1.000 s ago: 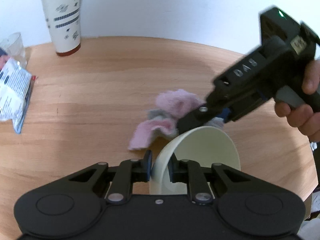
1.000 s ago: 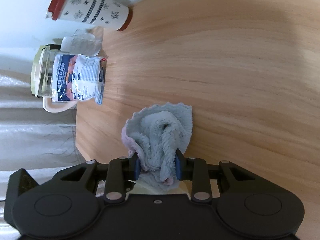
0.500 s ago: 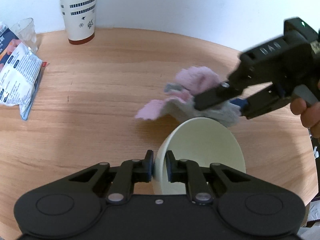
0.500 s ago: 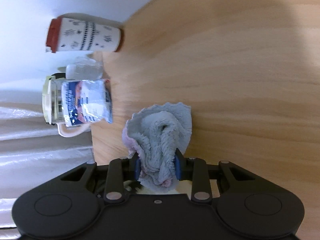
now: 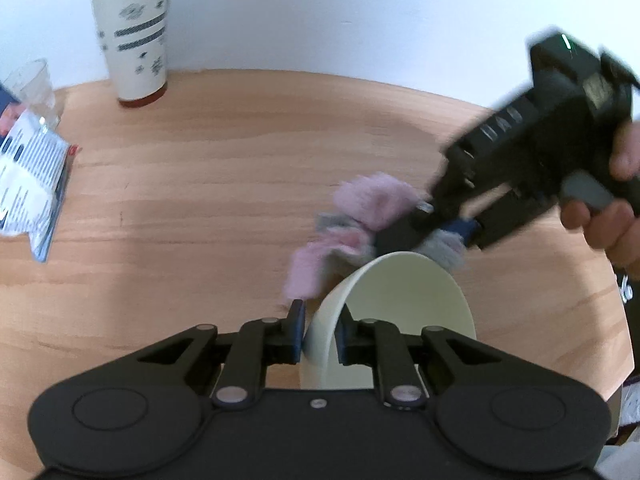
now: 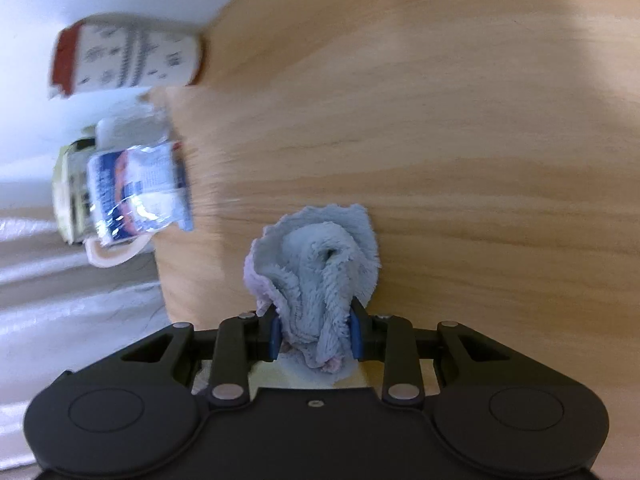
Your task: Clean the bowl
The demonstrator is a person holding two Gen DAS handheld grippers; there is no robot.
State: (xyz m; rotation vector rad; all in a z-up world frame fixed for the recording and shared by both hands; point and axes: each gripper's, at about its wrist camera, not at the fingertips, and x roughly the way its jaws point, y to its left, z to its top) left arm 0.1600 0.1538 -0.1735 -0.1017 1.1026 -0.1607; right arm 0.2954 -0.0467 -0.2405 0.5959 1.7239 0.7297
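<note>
A cream bowl [image 5: 404,304] is tilted on its side above the wooden table [image 5: 224,184], and my left gripper [image 5: 319,334] is shut on its near rim. My right gripper [image 5: 440,236] comes in from the right, held by a hand [image 5: 600,216], and is shut on a fluffy pink and grey cloth [image 5: 360,216] at the bowl's far rim. In the right wrist view the grey side of the cloth [image 6: 320,276] bulges out between that gripper's [image 6: 316,334] blue pads, and a sliver of the bowl [image 6: 276,376] shows below it.
A tall white cup with a red base [image 5: 130,32] stands at the table's far left. A clear glass [image 5: 34,88] and a printed packet [image 5: 30,180] lie at the left edge. A glass jar with a handle [image 6: 76,196] sits behind the packet.
The right gripper and cloth have swung back down against the bowl's far rim, after lifting slightly half a second ago. The left gripper keeps its hold on the bowl.
</note>
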